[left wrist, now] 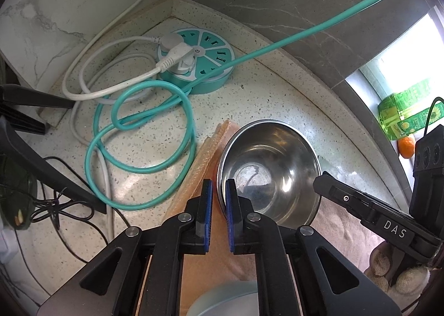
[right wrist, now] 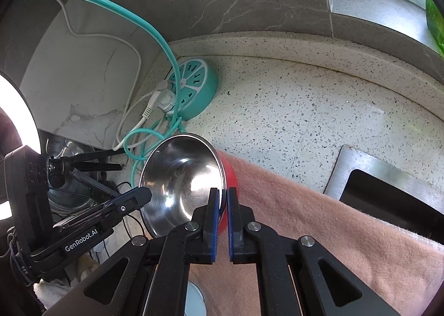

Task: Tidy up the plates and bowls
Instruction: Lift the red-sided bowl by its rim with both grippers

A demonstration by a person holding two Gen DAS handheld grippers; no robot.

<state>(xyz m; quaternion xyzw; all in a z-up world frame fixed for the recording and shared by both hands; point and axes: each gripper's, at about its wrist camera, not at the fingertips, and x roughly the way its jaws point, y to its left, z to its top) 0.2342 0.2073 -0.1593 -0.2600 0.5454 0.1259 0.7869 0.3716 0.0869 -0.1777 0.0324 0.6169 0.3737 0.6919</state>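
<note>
a round, polished steel bowl sits tilted over a fuzzy pink towel on the speckled stone desk. the left gripper and right gripper each pinch its thin rim between blue ribbed fingers, on opposite sides. a round teal socket hub trails a glossy cord. writing reads "das" and "genrobot.ai".
</note>
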